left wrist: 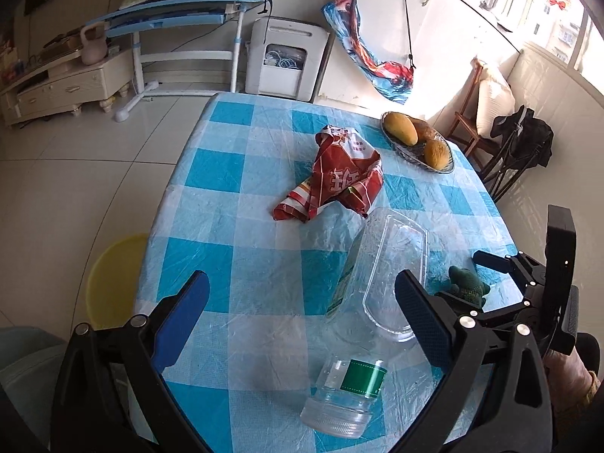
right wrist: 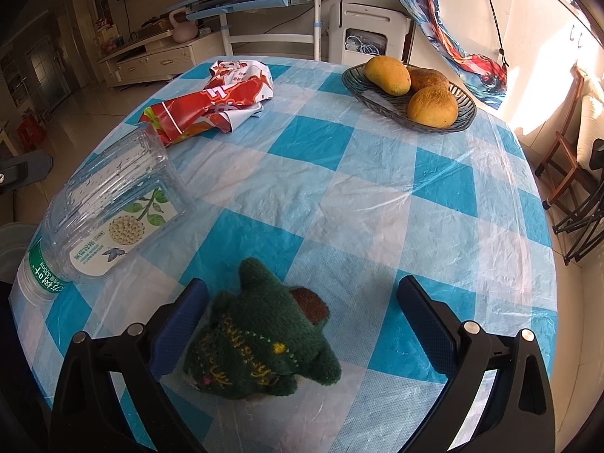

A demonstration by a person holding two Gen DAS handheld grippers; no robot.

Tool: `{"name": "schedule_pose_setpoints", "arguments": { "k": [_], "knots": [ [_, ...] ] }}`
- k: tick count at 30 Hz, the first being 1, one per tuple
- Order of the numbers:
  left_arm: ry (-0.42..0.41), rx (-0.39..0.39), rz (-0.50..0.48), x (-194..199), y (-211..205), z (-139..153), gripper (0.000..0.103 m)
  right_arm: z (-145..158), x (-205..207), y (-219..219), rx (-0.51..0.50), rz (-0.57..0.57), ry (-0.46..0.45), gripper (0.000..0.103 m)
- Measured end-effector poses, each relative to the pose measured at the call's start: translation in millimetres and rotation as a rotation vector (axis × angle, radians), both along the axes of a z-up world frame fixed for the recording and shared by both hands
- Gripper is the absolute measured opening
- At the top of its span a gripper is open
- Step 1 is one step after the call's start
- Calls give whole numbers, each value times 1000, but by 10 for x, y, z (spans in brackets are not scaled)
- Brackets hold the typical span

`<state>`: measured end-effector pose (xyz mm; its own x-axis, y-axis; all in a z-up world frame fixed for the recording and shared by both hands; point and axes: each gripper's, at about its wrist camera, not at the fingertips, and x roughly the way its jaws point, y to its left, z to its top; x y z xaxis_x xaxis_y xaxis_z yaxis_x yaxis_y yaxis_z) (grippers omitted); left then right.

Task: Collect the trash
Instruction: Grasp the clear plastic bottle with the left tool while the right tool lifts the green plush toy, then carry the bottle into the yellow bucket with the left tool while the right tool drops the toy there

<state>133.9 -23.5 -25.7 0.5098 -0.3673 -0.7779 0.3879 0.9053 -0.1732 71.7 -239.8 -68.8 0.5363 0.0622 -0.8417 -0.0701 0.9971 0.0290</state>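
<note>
I see the surface (right wrist: 377, 196) covered in a crinkled cloth of bright blue and white checks. The crumpled wrapper (left wrist: 339, 173) is red and white with white lettering. The plastic tray (right wrist: 113, 196) is clear, its label white with green leaves and a cream cluster. The bottle (left wrist: 343, 396) is clear too, banded in green. The knitted toy (right wrist: 260, 336) is dark green with a brown patch and yellow stitched writing. Three yellow-orange mangoes (right wrist: 432, 107) sit in a dark grey ribbed bowl (right wrist: 466, 115). Each hand-held gripper (left wrist: 302, 309) (right wrist: 302, 321) I hold is black with blue finger pads (right wrist: 177, 324). A yellow basin (left wrist: 113, 275) shows beside the surface.
</note>
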Motion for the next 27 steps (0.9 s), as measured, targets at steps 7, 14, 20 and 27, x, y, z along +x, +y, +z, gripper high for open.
{"name": "schedule_pose_setpoints", "arguments": {
  "k": [7, 14, 20, 27],
  "knots": [
    [-86, 141, -156, -149, -619, -60, 95, 13, -111, -8, 24, -12, -3, 94],
    [-108, 185, -230, -252, -843, -50, 95, 31, -193, -27, 31, -14, -19, 85],
    [-35, 147, -166, -111, -655, -87, 95, 54, -225, -34, 54, -24, -29, 67],
    [80, 33, -147, -48, -541, -140, 89, 56, -271, -19, 69, -24, -42, 57]
  ]
}}
